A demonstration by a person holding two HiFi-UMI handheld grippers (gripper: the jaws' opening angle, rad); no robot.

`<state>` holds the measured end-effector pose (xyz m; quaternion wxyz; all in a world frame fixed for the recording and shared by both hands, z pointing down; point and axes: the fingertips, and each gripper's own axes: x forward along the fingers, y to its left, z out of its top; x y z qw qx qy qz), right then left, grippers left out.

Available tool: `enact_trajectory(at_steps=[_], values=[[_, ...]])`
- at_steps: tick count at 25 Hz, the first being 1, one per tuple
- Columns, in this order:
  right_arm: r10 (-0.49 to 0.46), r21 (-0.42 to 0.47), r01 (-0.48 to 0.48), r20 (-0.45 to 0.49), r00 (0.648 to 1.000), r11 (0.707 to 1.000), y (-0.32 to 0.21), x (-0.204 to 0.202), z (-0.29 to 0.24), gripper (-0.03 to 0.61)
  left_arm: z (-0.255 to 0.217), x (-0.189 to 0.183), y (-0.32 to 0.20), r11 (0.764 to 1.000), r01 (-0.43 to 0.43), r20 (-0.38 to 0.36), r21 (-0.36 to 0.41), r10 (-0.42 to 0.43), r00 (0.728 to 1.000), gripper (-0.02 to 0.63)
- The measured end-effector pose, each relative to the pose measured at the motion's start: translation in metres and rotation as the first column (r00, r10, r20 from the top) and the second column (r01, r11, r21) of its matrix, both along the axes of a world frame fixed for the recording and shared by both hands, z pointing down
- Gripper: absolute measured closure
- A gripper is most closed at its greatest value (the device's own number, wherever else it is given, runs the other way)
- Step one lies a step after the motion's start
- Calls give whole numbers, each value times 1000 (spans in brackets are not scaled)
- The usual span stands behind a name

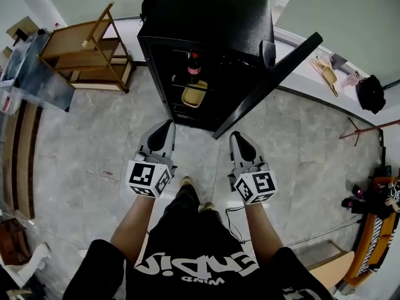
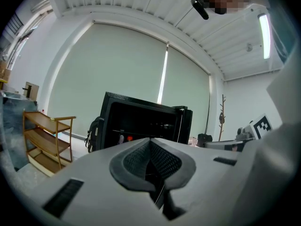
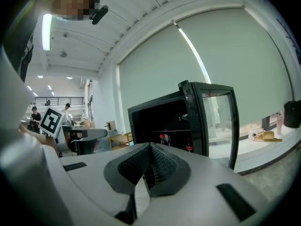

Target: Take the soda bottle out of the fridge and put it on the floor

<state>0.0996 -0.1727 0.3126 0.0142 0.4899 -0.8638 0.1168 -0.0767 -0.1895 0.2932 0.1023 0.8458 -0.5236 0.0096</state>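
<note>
The black fridge (image 1: 206,36) stands on the floor ahead with its door (image 1: 269,83) swung open to the right. Inside, on an upper shelf, stands the dark soda bottle (image 1: 193,65) with a red label; a yellow container (image 1: 194,94) sits below it. The right gripper view shows the bottle (image 3: 163,138) small and far inside the fridge (image 3: 164,121). My left gripper (image 1: 167,125) and right gripper (image 1: 238,137) are held side by side, short of the fridge, and point at it. Both are shut with nothing in them. The left gripper (image 2: 150,141) and right gripper (image 3: 150,146) show their pads pressed together.
A wooden shelf rack (image 1: 87,49) stands left of the fridge, and a black backpack (image 1: 152,2) leans at the fridge's left side. A yellow dustpan (image 1: 326,74) and a black bag (image 1: 370,94) lie at the right wall. A thin cable (image 1: 234,220) runs over the grey floor tiles.
</note>
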Motion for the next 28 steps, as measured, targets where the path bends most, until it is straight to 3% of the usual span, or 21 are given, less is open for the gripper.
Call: enact_trajectory(at_steps=[10,16,18,19,28], values=[[-2,5,1,42,999,1000,-4,8,55,554,49,8,-21,997,62,-1,42,-62,998,604],[-2,3,1,42,999,1000,-7,8,62,554,55,11,-33,995,82,-27,54,-80,996,351],[-3,10,3,39,999,1000,-11,8,59,554,54,13,-38,994,86,-30,70,-84,996,219],[-5,12,4,39,999,1000,-12,8,58,554,55,13,-41,994,87,-27,72,-85,996,195],[-2,-9,3,41,999,1000,-19,11,71,554,101,24,-96,996,90,-13,18,-90,996,181]])
